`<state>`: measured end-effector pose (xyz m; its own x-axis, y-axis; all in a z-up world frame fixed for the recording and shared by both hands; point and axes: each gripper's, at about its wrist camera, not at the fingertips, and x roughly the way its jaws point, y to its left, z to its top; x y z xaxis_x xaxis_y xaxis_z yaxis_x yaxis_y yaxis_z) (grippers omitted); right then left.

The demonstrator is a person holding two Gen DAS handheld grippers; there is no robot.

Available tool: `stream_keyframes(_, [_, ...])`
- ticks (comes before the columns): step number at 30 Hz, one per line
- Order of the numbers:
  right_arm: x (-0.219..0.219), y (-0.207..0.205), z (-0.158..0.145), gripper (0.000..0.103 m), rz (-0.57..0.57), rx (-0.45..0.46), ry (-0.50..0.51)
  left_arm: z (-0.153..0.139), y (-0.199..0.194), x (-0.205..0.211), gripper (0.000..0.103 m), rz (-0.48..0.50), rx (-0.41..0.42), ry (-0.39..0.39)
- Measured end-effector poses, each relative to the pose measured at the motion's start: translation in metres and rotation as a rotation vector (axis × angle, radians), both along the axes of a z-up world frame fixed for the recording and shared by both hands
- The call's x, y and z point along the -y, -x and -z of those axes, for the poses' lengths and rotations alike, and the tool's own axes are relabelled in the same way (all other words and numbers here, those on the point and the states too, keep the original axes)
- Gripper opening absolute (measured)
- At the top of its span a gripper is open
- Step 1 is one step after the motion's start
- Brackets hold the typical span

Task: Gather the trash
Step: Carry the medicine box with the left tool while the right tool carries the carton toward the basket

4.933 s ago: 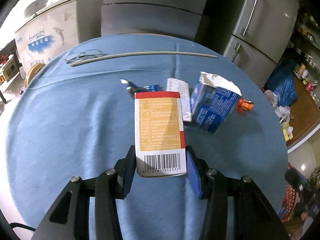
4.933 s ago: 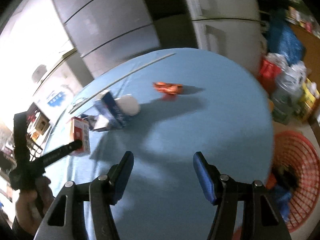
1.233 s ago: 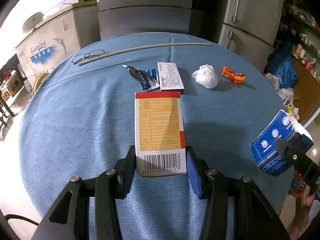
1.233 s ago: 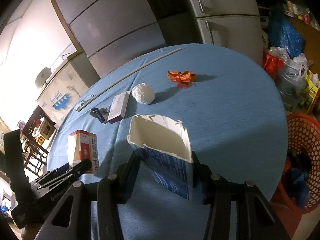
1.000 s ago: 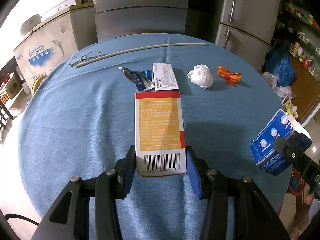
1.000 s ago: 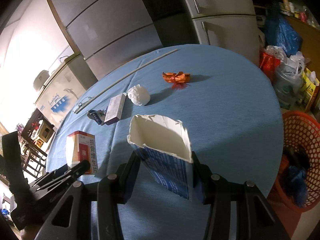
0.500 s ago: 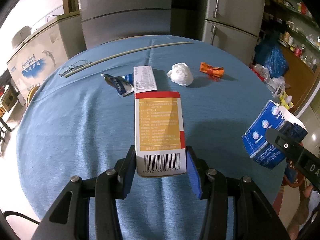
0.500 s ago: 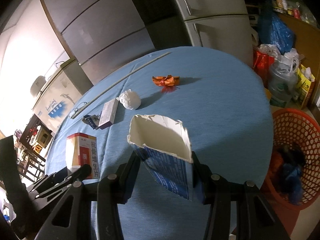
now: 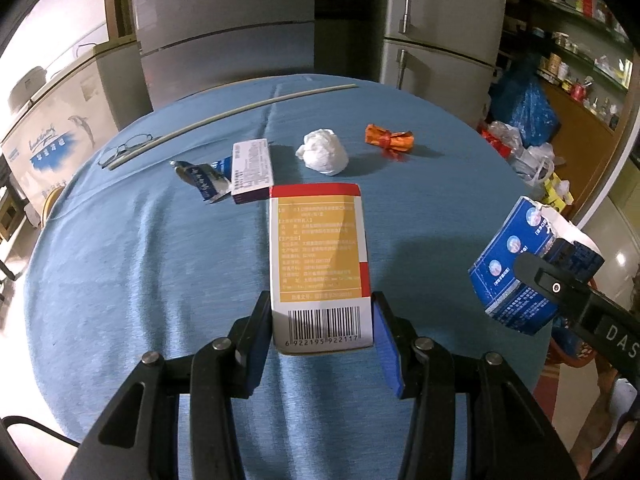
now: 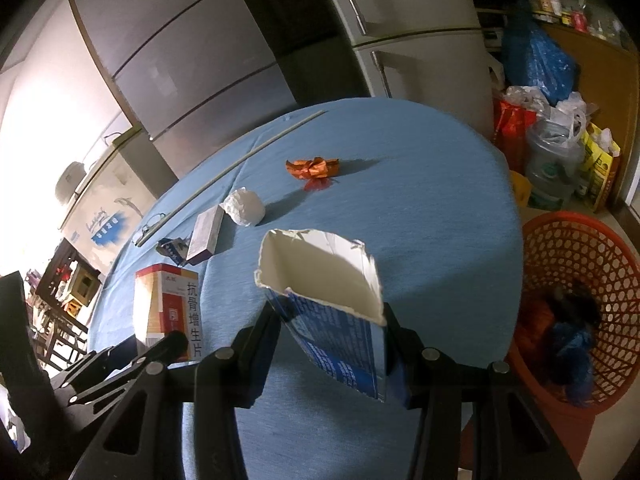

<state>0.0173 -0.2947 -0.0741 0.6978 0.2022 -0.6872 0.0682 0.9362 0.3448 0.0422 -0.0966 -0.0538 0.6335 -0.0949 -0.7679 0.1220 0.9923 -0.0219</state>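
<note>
My left gripper is shut on a yellow and red medicine box, held above the blue tablecloth. My right gripper is shut on a torn blue and white carton with its open top facing up; the same carton shows at the right of the left wrist view. On the cloth lie a white paper wad, an orange wrapper, a purple and white box and a blue foil packet. A red mesh basket stands on the floor right of the table.
A long pale rod and a pair of glasses lie near the table's far edge. Grey fridges stand behind it. Bags and bottles crowd the floor at the right. The basket holds dark and blue trash.
Both grippers have drifted sideways toward the right side of the table with their boxes still held. The basket has come further into the right wrist view.
</note>
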Motion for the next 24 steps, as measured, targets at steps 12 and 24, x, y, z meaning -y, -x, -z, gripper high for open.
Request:
stream_keyframes(12, [0.019,0.011,-0.003,0.052,0.035,0.009,-0.003,-0.005,0.004,0.023,0.049,0.052,0.018,-0.01])
stream_keyframes(24, [0.042,0.023,-0.007,0.052,0.084,0.021,-0.006,-0.012,0.011,0.059,0.049,0.135,0.038,-0.024])
